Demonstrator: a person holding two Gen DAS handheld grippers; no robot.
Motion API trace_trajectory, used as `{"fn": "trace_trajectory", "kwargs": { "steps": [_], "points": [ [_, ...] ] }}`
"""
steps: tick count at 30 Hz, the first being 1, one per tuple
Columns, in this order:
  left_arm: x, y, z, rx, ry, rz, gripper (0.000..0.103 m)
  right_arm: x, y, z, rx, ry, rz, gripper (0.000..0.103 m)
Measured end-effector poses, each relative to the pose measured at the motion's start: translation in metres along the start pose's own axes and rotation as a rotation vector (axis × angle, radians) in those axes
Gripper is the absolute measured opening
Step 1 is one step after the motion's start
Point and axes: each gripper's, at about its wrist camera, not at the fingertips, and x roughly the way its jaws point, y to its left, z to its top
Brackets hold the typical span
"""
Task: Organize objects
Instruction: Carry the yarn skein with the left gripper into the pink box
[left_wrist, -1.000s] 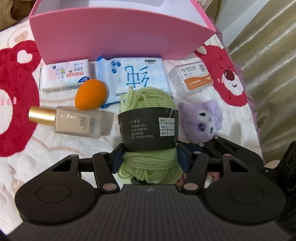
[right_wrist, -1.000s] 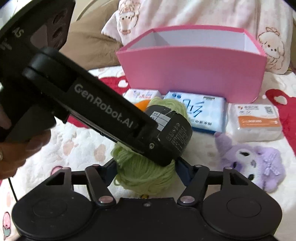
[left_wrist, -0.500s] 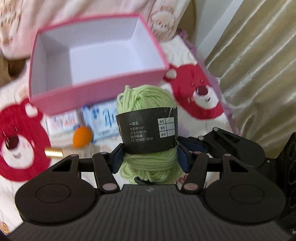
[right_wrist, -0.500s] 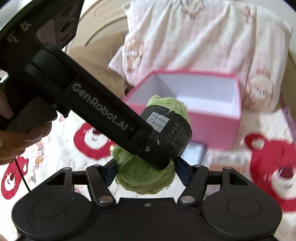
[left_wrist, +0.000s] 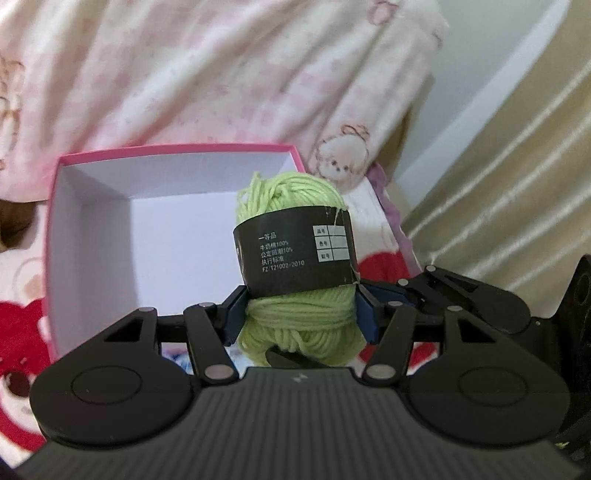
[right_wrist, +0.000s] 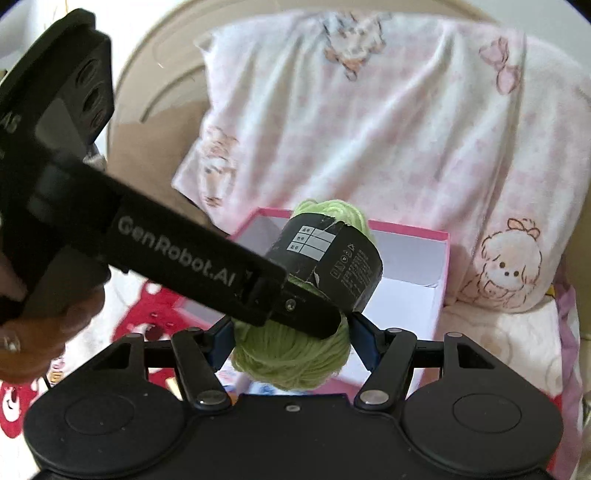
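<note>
both jaws clamp the green yarn ball (left_wrist: 295, 258) over the pink box (left_wrist: 92, 236).

The black paper band (left_wrist: 295, 254) around the green yarn (left_wrist: 299, 325) has white Chinese writing with "100%", "10%" and "FZ/T21002-2010" on it. The long black body of the left tongs (right_wrist: 177, 251) says "GenRobot.AI" in grey letters. Its wide black end has the letters "AS".
</note>
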Motion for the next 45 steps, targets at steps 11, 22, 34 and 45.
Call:
{"fn": "trace_trajectory", "kwargs": {
  "steps": [11,22,34,45],
  "points": [
    [0.099,0.038,0.040,-0.079,0.058,0.014,0.059,0.093,-0.041,0.025,-0.021,0.172,-0.089,0.068],
    [0.136,0.066,0.048,-0.172,0.069,-0.038,0.059,0.133,-0.046,0.031,-0.028,0.243,-0.159,0.065],
    [0.157,0.079,0.050,-0.189,0.054,-0.004,0.053,0.145,-0.050,0.038,-0.031,0.266,-0.095,0.064],
    [0.167,0.076,0.051,-0.156,0.059,0.005,0.054,0.150,-0.048,0.029,-0.066,0.182,-0.112,0.025]
  ]
}}
